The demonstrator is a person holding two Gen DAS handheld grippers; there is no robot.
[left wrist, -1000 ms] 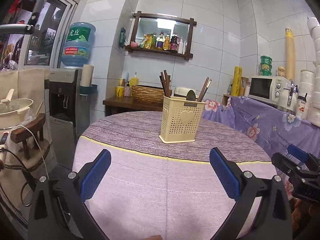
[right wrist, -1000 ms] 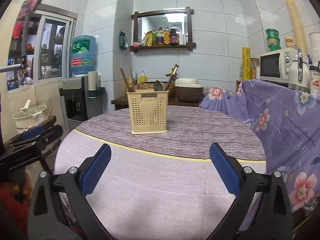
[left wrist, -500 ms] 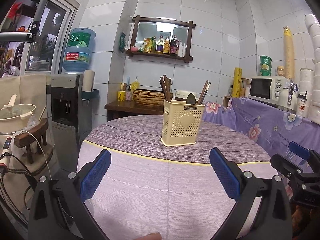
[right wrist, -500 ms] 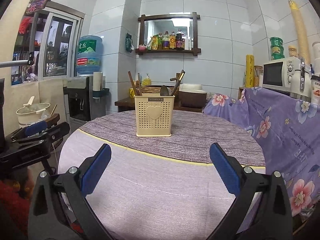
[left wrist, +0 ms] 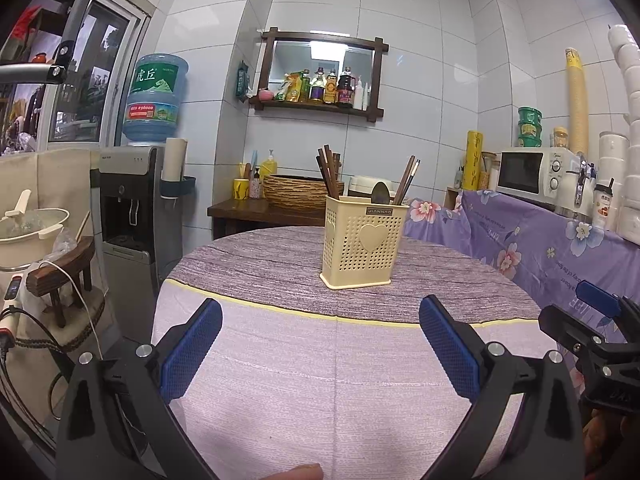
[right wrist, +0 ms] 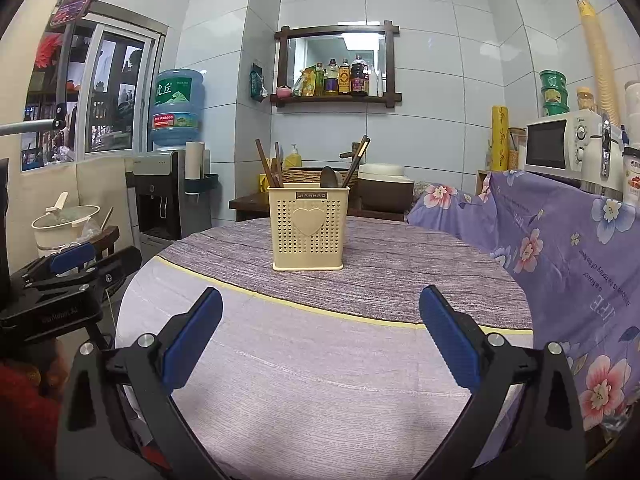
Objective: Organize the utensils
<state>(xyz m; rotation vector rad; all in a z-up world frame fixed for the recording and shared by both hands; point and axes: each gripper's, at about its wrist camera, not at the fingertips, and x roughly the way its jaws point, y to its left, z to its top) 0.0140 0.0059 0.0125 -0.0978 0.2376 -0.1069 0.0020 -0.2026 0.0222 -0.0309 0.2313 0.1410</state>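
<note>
A cream perforated utensil holder [left wrist: 362, 242] with a heart on its front stands on the round table [left wrist: 280, 380]; it also shows in the right wrist view [right wrist: 308, 233]. Brown chopsticks [left wrist: 329, 170] and a metal spoon [left wrist: 380, 192] stand upright in it, and both show in the right wrist view, chopsticks [right wrist: 266, 164] and spoon [right wrist: 329, 177]. My left gripper [left wrist: 320, 344] is open and empty, well short of the holder. My right gripper [right wrist: 320, 332] is open and empty too, and also appears at the right edge of the left wrist view [left wrist: 592, 320].
A purple floral cloth [right wrist: 560, 248] covers the counter at the right, with a microwave [left wrist: 532, 172] on it. A water dispenser [left wrist: 132, 208] stands at the left. A pot [right wrist: 64, 224] sits on a stool. A wooden side table with a wicker basket [left wrist: 296, 192] is behind the table.
Both grippers have drifted a little, so the holder sits slightly differently in each view. Both stay open and empty.
</note>
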